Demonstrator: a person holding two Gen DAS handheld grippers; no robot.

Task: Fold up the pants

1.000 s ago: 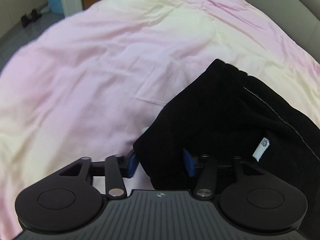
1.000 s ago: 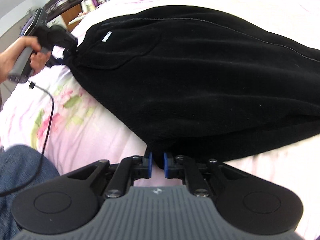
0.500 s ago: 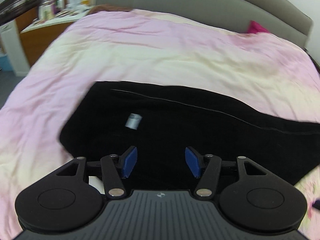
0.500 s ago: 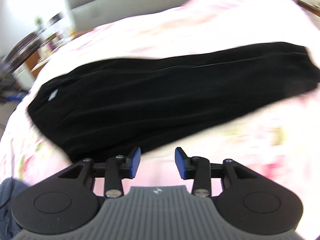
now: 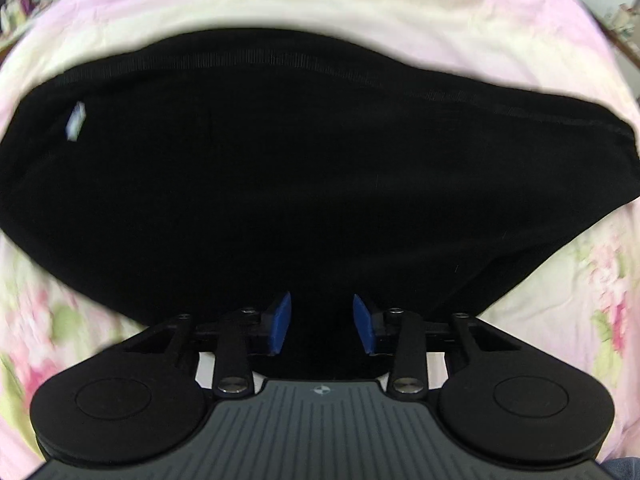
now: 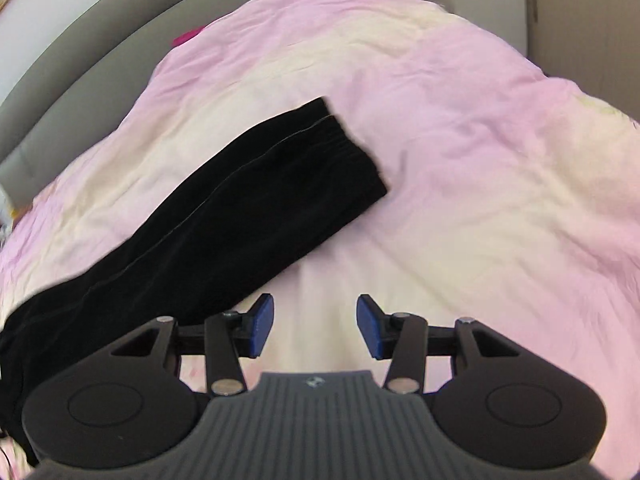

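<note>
A bed (image 6: 500, 128) covered by a pink and cream quilt (image 5: 360, 8) is seen in both views; a floral print is visible on the quilt near the lower corners of the left wrist view. A grey padded headboard (image 6: 80, 40) is seen beyond the quilt at the upper left of the right wrist view, and a pale wall or cabinet at its top right. Cluttered furniture is glimpsed, blurred, at the top left corner of the left wrist view.

The left tongs (image 5: 322, 328) are pointed steeply down over the black pants (image 5: 300, 184). Their blue pads (image 5: 280, 324) are held apart and are closing; black cloth lies beneath and between them, but no pinch on it can be made out.

The right tongs (image 6: 316, 328) are angled down over bare quilt, just beside the lower edge of the pants (image 6: 208, 232). Their jaws stand apart and are opening, with nothing between them.

The pants are laid flat on the bed, folded lengthwise. Ahead of the left tongs their long axis is spread from side to side, with a small white label (image 5: 76, 122) at the far left. In the right wrist view the long axis runs diagonally, from the lower left beside the tongs up to the squared end (image 6: 348, 148) ahead and slightly left of them.
</note>
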